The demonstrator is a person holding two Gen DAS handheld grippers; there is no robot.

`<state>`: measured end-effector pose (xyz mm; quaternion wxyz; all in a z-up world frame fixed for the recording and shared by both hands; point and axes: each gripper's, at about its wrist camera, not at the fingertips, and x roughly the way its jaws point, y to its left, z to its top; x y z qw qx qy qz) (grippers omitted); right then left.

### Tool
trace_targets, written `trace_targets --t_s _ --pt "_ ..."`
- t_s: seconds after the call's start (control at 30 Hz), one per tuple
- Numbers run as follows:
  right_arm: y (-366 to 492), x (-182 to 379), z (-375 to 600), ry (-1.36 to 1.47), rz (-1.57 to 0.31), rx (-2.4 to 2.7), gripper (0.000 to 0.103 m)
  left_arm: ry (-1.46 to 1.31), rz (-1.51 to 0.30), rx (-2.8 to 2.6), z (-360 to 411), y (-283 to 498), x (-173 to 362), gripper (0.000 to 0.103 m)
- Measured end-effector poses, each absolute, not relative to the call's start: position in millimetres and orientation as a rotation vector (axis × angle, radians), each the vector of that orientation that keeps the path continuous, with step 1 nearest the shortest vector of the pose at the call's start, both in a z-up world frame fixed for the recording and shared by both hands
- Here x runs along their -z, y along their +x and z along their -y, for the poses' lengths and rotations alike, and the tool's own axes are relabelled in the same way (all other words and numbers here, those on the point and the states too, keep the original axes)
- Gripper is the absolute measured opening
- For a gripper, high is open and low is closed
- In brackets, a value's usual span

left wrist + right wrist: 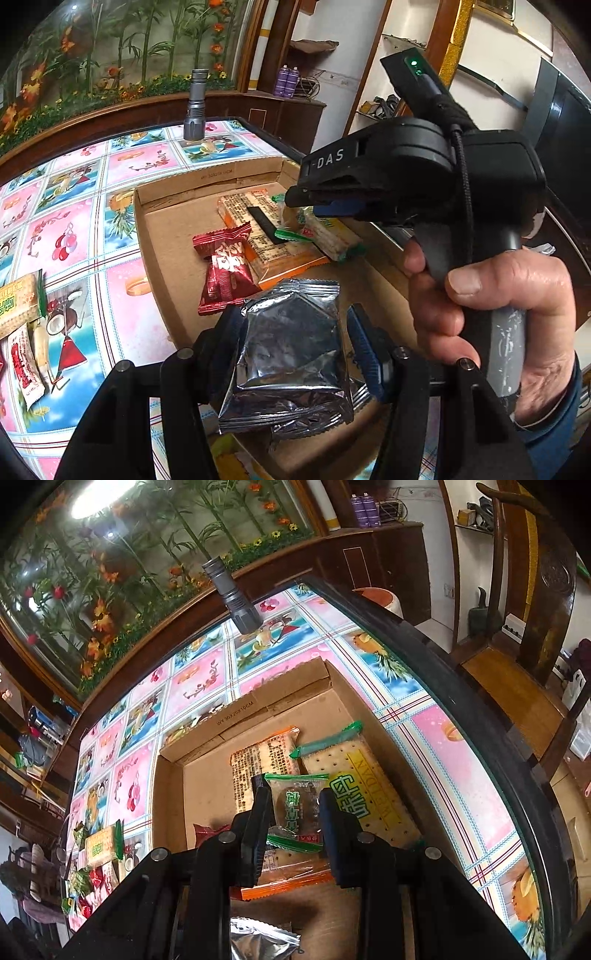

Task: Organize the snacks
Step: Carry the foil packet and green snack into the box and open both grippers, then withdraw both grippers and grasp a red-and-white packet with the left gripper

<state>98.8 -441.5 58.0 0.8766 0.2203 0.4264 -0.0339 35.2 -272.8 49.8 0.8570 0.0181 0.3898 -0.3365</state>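
Note:
My left gripper is shut on a crinkled silver foil packet, held above the near edge of a shallow cardboard box. My right gripper is shut on a small clear packet with green ends and a brown snack inside, low over the box. In the left wrist view, the right gripper reaches in from the right, held by a person's hand. In the box lie a red packet, an orange-edged cracker pack and a green-and-yellow cracker pack.
A grey flashlight stands upright on the patterned tablecloth beyond the box. Several loose snack packets lie on the table left of the box. The table's dark edge curves on the right, with a wooden chair beyond.

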Motion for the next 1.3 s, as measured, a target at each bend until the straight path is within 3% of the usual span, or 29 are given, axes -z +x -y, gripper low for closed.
trace_targets --t_s 0.37,1.3 --pt "97 -63 442 0.460 -0.866 0.078 0.030 -0.019 -0.808 0.841 256 23 -69 0.059" --pt "86 -85 377 0.344 -0.750 -0.181 0.030 -0.240 -0.874 0.365 57 67 -57 0.059"
